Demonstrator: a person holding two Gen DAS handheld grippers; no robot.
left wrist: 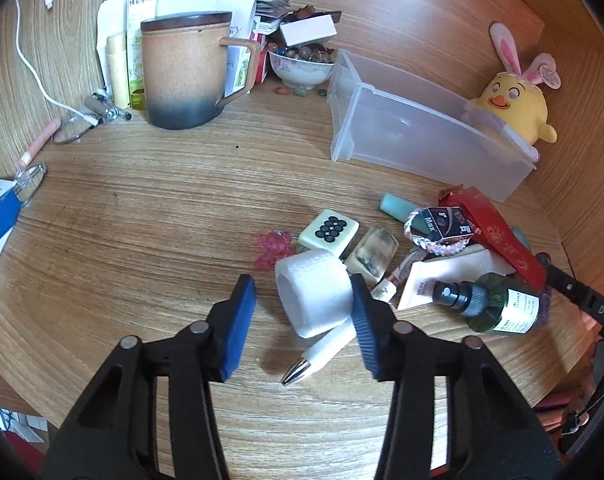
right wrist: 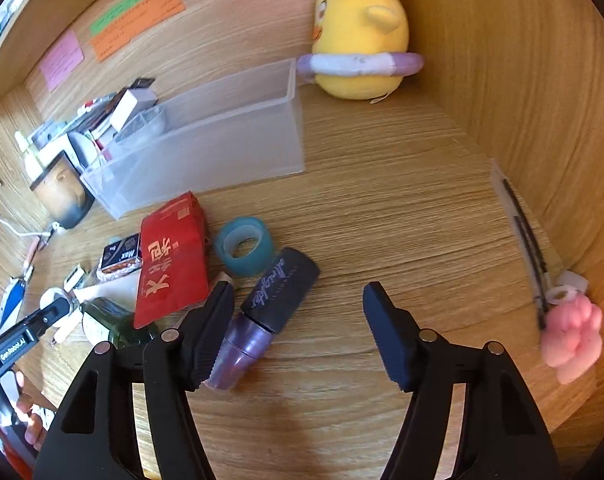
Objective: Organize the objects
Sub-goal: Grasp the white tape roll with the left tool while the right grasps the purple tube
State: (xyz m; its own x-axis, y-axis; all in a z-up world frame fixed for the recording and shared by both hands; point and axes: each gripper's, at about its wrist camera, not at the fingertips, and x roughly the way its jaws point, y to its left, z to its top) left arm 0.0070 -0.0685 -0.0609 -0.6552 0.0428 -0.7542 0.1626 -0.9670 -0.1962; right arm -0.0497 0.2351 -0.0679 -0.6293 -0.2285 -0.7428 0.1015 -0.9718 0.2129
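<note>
My left gripper (left wrist: pixel 304 308) is open above the wooden desk, its jaws either side of a white foam roll (left wrist: pixel 314 292) that lies on a white pen (left wrist: pixel 322 354). A mahjong tile (left wrist: pixel 329 233), a clear block (left wrist: pixel 372 255), a green spray bottle (left wrist: pixel 498 304) and a red packet (left wrist: pixel 498 236) lie close by. My right gripper (right wrist: pixel 297 316) is open and empty. A purple bottle with a black cap (right wrist: pixel 261 316) lies by its left finger (right wrist: pixel 205 336), with a teal tape roll (right wrist: pixel 243 246) just beyond. A clear plastic bin (left wrist: pixel 418 128) stands behind; it also shows in the right wrist view (right wrist: pixel 205 140).
A brown mug (left wrist: pixel 185 72), bottles, papers and a bowl of stones (left wrist: pixel 302 64) crowd the back left. A yellow plush chick (left wrist: pixel 510 100) leans at the bin's far side. A pink paw toy (right wrist: pixel 574 340) lies by the right wall. Wooden walls enclose back and right.
</note>
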